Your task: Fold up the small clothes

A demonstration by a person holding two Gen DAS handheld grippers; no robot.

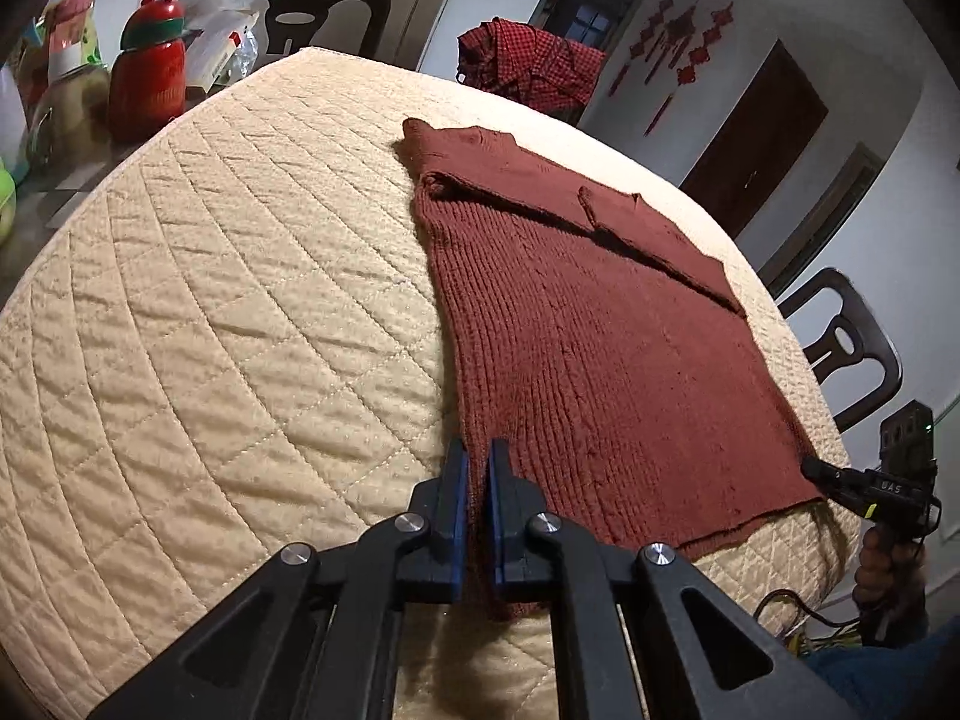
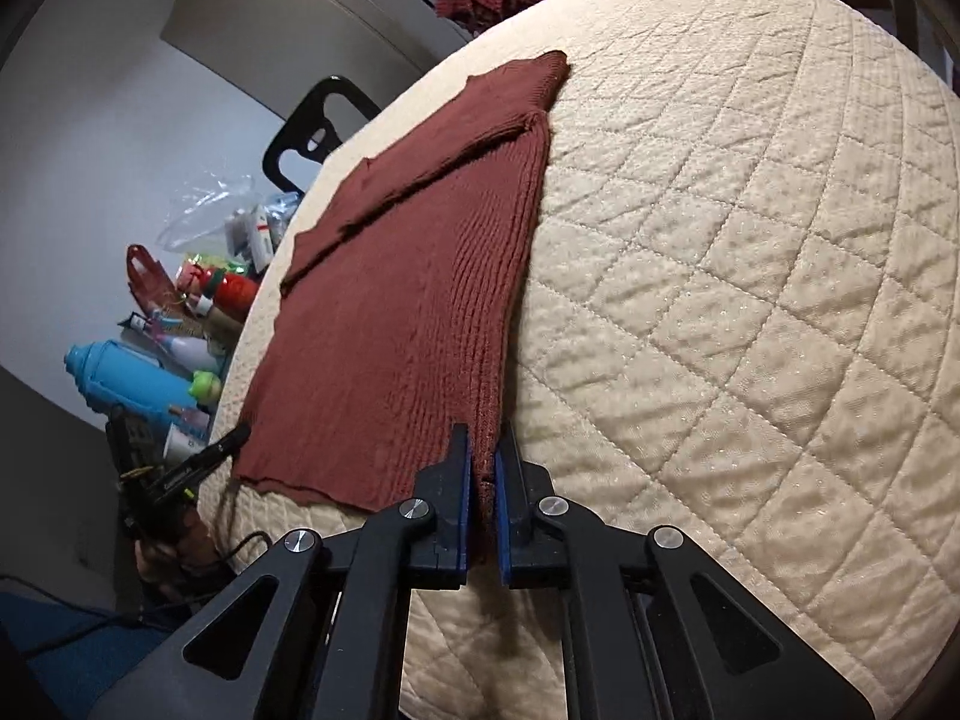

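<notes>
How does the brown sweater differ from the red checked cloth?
The sweater is plain brown ribbed knit; the checked cloth is red with a dark check. The sweater lies flat on the quilt with its sleeves folded in; the checked cloth sits bunched beyond the quilt's far edge. Both grippers grip the sweater's hem corners; nothing holds the checked cloth.

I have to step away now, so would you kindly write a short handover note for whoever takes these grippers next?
Left gripper: shut on the near left bottom corner of the sweater.
Right gripper: shut on the near right bottom corner.
The sweater lies flat on the quilted pad, collar at the far end.
Done: sleeves are folded in across the chest.
Left: probably lift the bottom edge and carry it toward the collar, then flatten it.
</notes>
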